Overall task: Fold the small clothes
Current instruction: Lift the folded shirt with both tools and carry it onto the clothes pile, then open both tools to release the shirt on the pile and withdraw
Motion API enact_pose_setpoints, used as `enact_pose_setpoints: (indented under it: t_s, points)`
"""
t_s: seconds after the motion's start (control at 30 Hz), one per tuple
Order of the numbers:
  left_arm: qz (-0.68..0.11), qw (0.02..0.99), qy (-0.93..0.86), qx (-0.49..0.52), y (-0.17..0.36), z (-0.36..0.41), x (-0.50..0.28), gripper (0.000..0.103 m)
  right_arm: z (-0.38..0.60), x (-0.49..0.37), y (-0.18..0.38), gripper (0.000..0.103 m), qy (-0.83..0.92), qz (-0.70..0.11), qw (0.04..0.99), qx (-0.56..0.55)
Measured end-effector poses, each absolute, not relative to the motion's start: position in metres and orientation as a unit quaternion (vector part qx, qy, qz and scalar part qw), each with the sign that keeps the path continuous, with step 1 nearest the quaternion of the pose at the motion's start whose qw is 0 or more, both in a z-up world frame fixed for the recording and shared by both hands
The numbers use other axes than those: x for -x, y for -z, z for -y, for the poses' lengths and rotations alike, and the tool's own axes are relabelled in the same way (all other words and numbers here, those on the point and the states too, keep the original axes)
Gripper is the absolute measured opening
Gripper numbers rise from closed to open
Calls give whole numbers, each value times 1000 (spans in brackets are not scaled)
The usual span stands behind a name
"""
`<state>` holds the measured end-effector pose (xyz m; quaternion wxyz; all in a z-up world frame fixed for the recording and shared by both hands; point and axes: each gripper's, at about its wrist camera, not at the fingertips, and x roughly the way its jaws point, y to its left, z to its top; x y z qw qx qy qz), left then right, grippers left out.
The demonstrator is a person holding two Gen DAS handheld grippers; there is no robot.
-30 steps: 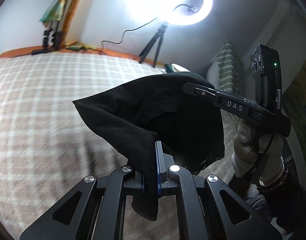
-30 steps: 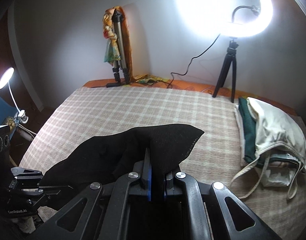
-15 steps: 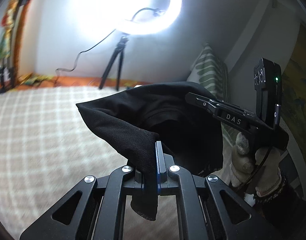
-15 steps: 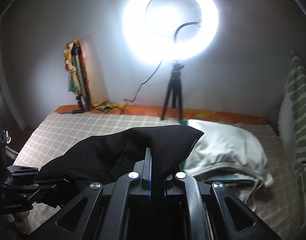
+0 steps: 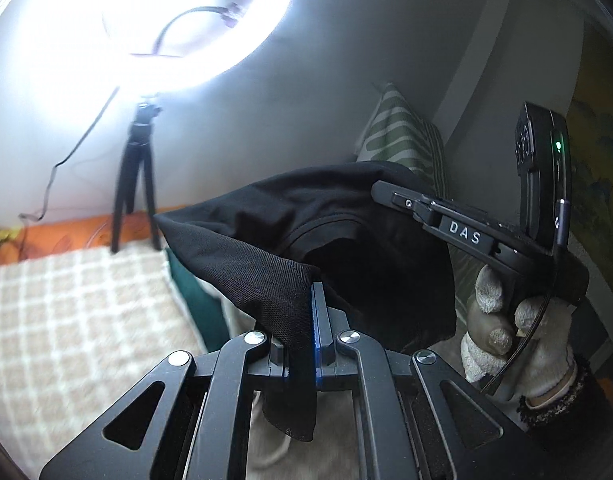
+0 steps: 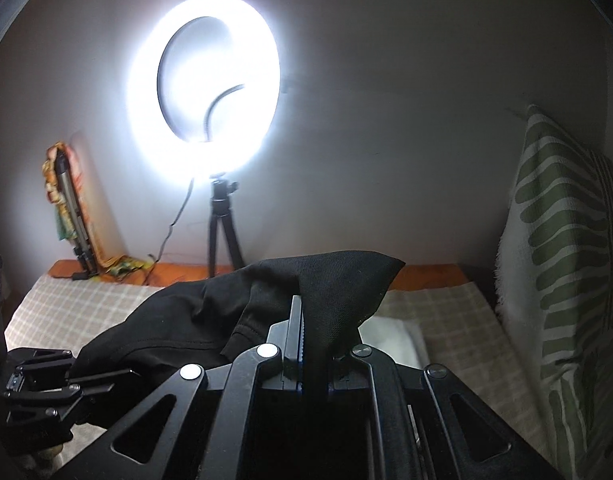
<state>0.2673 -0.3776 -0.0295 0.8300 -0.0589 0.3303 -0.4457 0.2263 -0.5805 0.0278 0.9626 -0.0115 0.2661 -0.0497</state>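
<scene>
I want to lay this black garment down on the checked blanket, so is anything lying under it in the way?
Yes. A white garment and a green one lie on the checked blanket beneath the black garment.

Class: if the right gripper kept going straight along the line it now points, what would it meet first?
The right gripper is shut on the black garment, which goes with it. Beyond that, probably the white cloth on the checked bedcover; depth is unclear.

Matt black woven garment (image 5: 266, 280) (fine ribbed weave), checked cloth bedspread (image 5: 78, 320)
</scene>
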Motion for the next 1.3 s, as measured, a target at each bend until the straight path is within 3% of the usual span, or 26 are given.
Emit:
enact_pose_setpoints:
  t_s: [0.53, 0.63, 0.7, 0.8, 0.87, 0.9, 0.97, 1.1, 1.3]
  points:
    - [-365, 824, 433, 9, 80, 445, -298, 6, 689, -298, 46, 5, 28, -311, 947, -71]
    - [-392, 814, 429, 16, 89, 440, -296, 6, 700, -309, 57, 14, 43, -335, 938, -85]
    - [-407, 807, 429, 15, 93, 437, -294, 7, 705, -309, 58, 31, 66, -339, 935, -80]
    - [-417, 810, 412, -15, 95, 433, -282, 18, 701, -305, 55, 41, 89, -341, 934, -52]
    - [-421, 813, 400, -28, 95, 431, -275, 39, 696, -299, 51, 62, 91, -340, 935, -38]
    - [-420, 817, 394, -31, 95, 429, -272, 51, 693, -297, 49, 67, 93, -337, 936, -32]
    - [-408, 824, 390, -38, 89, 424, -263, 54, 687, -290, 45, 78, 101, -330, 939, -20]
    - [-379, 843, 377, -61, 73, 414, -243, 69, 678, -283, 39, 86, 95, -324, 941, -10]
    - [-343, 858, 377, -69, 47, 386, -214, 75, 654, -260, 24, 87, 95, -315, 944, 0]
